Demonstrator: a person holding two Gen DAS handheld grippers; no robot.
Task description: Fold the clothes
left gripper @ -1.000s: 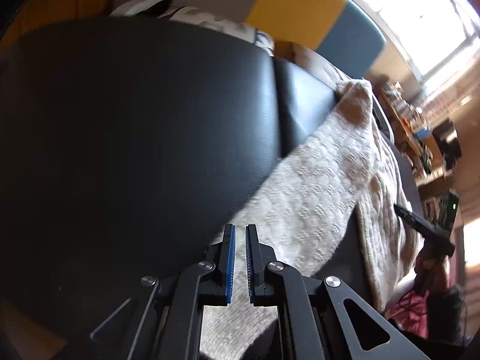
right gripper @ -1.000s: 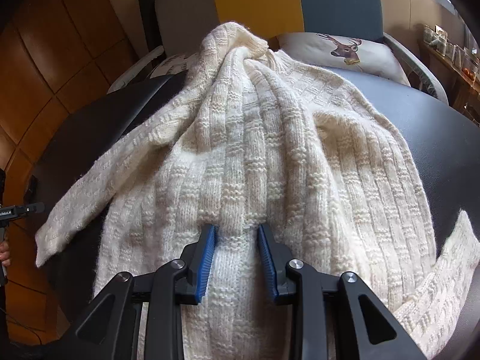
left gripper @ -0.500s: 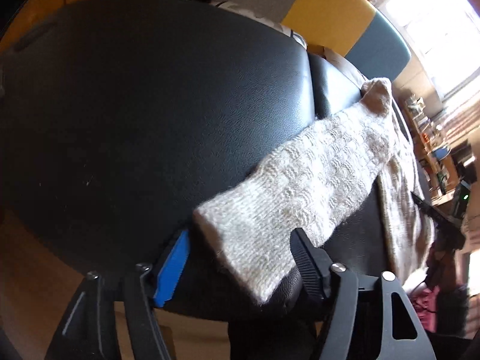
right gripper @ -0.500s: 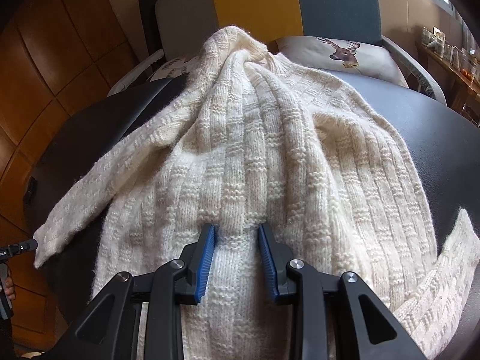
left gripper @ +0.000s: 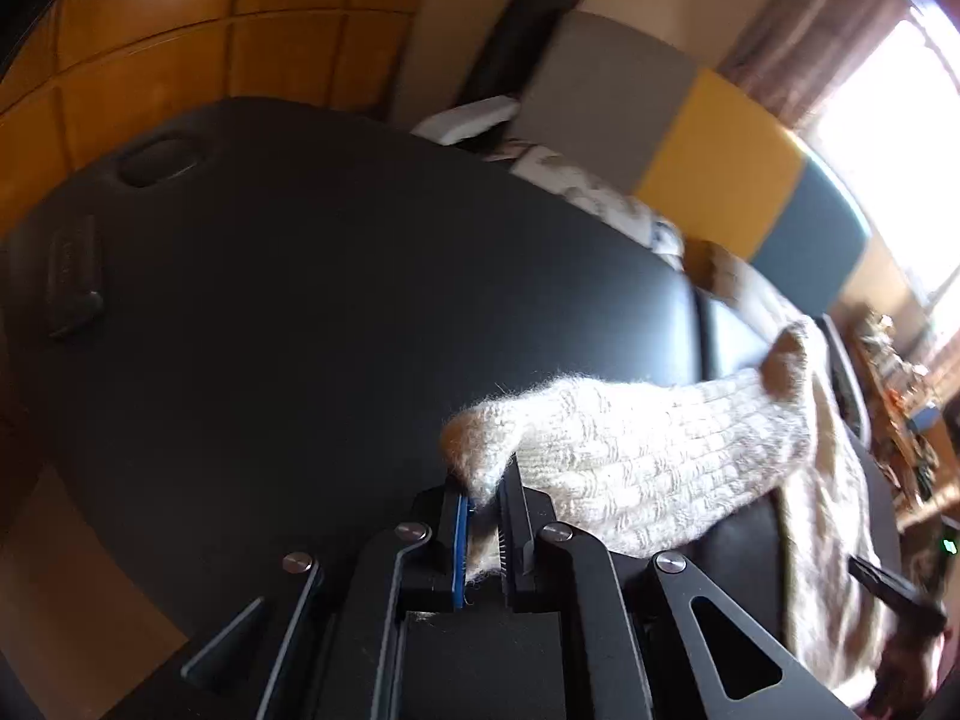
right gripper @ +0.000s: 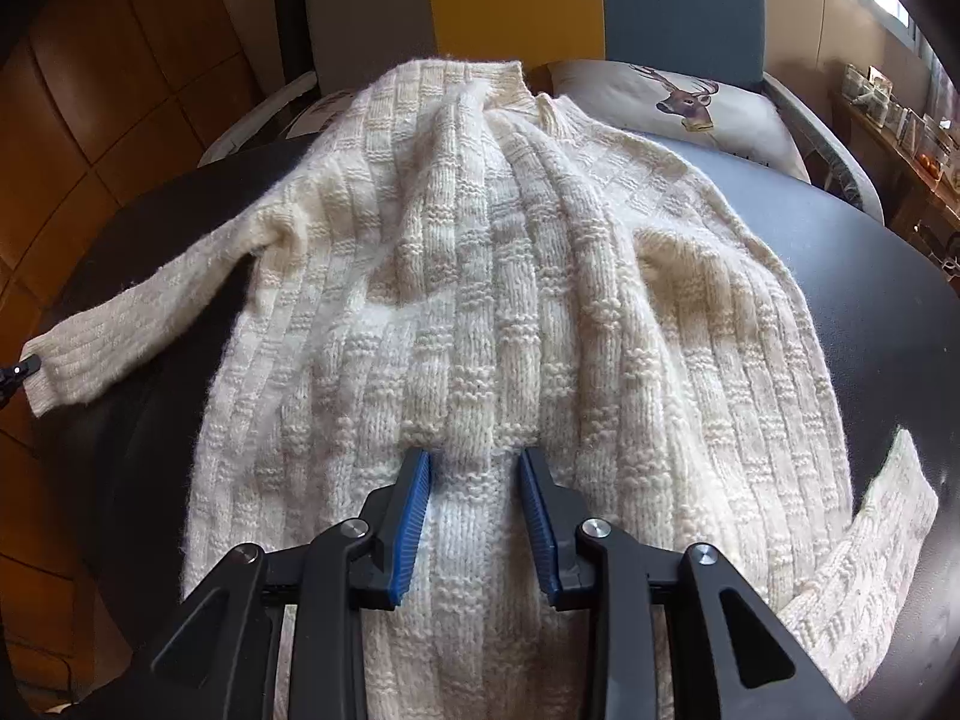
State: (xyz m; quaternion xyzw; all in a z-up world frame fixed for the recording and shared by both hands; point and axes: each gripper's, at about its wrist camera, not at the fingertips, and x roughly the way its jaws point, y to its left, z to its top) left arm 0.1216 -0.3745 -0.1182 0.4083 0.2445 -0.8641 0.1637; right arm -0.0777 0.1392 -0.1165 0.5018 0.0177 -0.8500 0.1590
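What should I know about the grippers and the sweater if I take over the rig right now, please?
Left gripper: jaws closing on the cuff of one sleeve, knit between the pads.
Right gripper: jaws opening a little around a raised ridge of knit at the lower middle of the sweater; knit between the pads.
Sweater: spread on the black table, collar at the far end, other sleeve lying loose at the near right.
Done: sleeve cuff picked up.
Left: fold both sleeves in, then fold the body; no fold visible yet.
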